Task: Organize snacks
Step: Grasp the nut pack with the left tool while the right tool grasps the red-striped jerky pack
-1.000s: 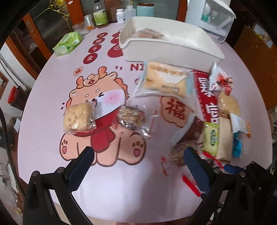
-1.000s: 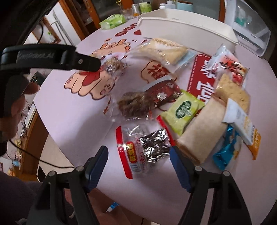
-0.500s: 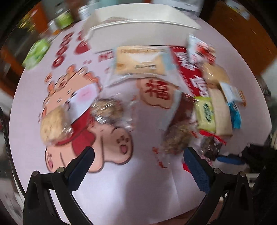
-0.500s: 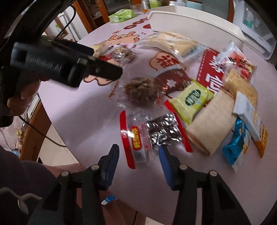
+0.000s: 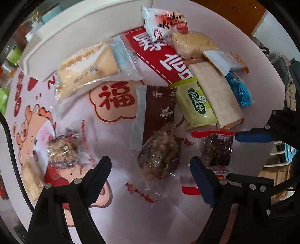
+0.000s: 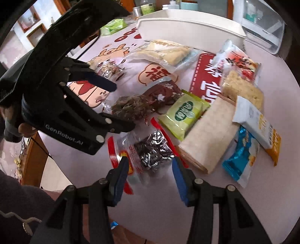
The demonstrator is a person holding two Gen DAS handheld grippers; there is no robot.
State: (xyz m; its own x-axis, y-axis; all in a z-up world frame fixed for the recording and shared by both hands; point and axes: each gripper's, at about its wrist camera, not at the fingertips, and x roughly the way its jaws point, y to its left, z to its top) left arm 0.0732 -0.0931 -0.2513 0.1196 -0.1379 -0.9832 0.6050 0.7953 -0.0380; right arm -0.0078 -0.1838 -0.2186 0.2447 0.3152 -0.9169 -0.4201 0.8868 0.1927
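Several wrapped snacks lie on the pink round table [image 5: 120, 215]. My left gripper [image 5: 150, 174] is open, its fingers straddling a clear-wrapped brown shredded snack [image 5: 159, 159], which also shows in the right wrist view [image 6: 131, 108]. My right gripper [image 6: 150, 174] is open just in front of a clear, red-edged packet of dark pieces [image 6: 150, 150], seen in the left wrist view too [image 5: 217, 150]. A brown snowflake packet [image 5: 159, 107], a green packet [image 5: 196, 105] and a long beige wafer pack [image 5: 215, 95] lie beyond. The white bin [image 6: 187, 28] stands at the back.
A big bread pack [image 5: 88, 69] lies by the bin. Further snacks sit at left [image 5: 63, 150] and right: a red-white pack [image 6: 238, 60], a blue pack [image 6: 241, 155]. A green tissue pack [image 6: 112, 26] and bottles [image 6: 148, 7] stand behind. The table edge is close below.
My left gripper has swung right and down over the brown shredded snack. My right gripper first narrowed, then reopened, and has moved closer to the red-edged packet.
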